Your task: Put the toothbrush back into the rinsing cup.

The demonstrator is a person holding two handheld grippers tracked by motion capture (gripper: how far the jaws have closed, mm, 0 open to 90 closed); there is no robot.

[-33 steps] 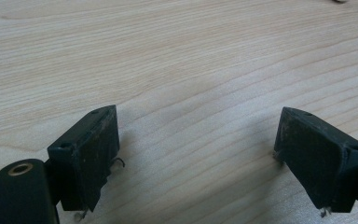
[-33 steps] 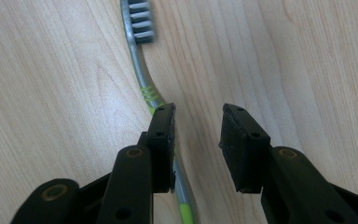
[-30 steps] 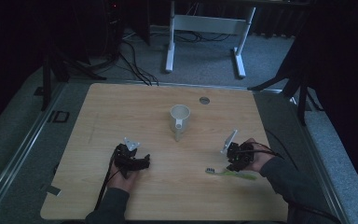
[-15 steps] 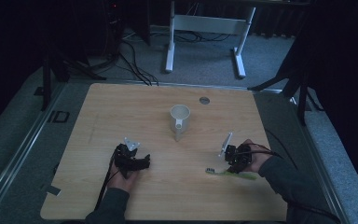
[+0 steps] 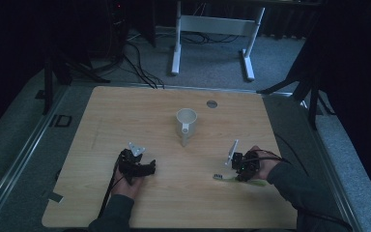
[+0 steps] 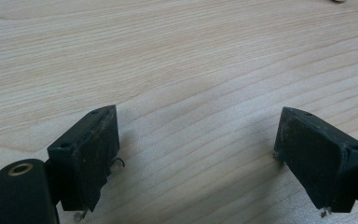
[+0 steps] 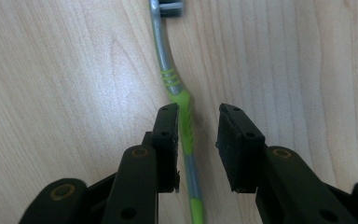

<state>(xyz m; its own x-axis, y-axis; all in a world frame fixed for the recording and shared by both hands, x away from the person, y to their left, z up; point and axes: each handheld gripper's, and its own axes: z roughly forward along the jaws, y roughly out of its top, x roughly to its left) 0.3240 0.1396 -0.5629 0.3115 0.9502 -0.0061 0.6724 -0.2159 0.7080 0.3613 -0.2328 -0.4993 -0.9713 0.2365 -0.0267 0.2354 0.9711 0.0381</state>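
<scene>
A green and grey toothbrush (image 7: 177,88) lies flat on the wooden table (image 5: 125,111), and in the high view the toothbrush (image 5: 224,177) is at the front right with its head to the left. My right gripper (image 7: 196,114) straddles the handle. Its jaws have just been closing; the handle lies against the left pad and a gap remains at the right pad. In the high view my right gripper (image 5: 241,171) sits over the handle. My left gripper (image 6: 198,123) rests open on bare wood, with my left gripper (image 5: 142,169) at the front left.
A white mug (image 5: 186,120) stands at the table's middle, its handle toward me. A small grey round disc (image 5: 212,103) is set in the tabletop at the back. Beyond the table stand a white desk frame (image 5: 212,29) and floor cables.
My right gripper has shifted slightly toward me, down over the toothbrush handle. The left gripper, the mug and the toothbrush have not moved.
</scene>
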